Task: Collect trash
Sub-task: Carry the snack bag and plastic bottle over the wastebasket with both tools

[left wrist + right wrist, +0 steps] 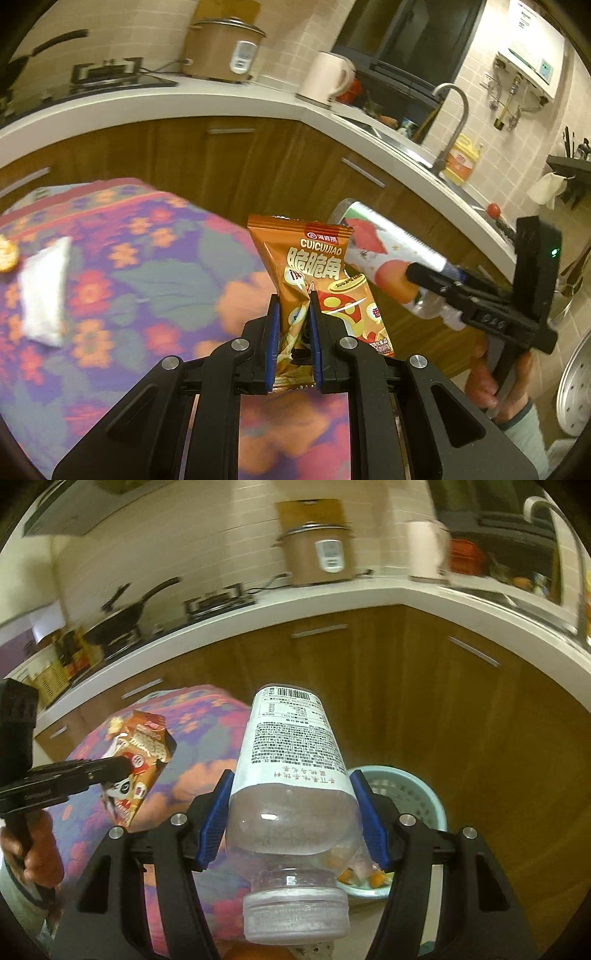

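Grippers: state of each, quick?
Left gripper: closed on the orange snack packet.
Right gripper: closed on the clear plastic bottle.

Each wrist camera looks forward along its own tool, close over the floral tablecloth (122, 266). Both face the corner counter (184, 99) and share the rice cooker (317, 554).

The orange snack packet (318, 280) reads "CUICUIJIAO" in white, with three large Chinese characters, 脆脆角, beneath and a small red brand tag above, too small to read; the plastic bottle (295, 753) carries a white label with a barcode and dense Chinese print, seen upside down and too fine to read
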A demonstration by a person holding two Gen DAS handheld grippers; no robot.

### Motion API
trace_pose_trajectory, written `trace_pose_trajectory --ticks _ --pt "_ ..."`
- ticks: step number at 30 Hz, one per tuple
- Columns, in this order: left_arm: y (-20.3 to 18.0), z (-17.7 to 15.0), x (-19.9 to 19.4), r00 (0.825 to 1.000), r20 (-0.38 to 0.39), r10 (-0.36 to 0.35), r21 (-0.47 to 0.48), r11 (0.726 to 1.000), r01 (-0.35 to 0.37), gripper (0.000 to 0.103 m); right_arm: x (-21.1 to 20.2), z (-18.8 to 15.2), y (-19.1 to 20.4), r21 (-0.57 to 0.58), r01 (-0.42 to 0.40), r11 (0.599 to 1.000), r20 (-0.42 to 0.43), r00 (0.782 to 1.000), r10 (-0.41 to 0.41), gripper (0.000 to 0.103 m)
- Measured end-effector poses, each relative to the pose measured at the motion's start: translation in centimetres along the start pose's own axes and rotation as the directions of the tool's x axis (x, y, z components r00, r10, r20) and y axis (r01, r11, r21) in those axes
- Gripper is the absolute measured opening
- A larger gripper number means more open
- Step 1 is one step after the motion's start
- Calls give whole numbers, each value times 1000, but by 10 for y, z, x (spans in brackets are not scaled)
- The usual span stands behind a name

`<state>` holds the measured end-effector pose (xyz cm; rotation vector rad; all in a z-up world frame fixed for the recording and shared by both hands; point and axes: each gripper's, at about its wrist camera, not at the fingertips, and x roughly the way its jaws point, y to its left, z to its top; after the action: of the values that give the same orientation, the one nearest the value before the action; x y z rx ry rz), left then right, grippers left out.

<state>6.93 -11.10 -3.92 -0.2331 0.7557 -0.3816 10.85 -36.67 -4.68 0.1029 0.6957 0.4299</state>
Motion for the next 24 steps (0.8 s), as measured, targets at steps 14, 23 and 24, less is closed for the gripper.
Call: trace_pose_trajectory --ticks 14,23,24 --pt "-92 -22 111 989 -33 143 -137 980 -146 13 57 -42 -100 110 116 987 -78 991 -108 59" --pt "-102 -61 196 962 -121 245 -147 954 -261 13 105 -80 -169 244 122 962 -144 986 -89 59" --pt "-101 -66 201 960 -123 252 -138 953 -268 13 110 -81 -172 247 121 962 -151 985 -85 59"
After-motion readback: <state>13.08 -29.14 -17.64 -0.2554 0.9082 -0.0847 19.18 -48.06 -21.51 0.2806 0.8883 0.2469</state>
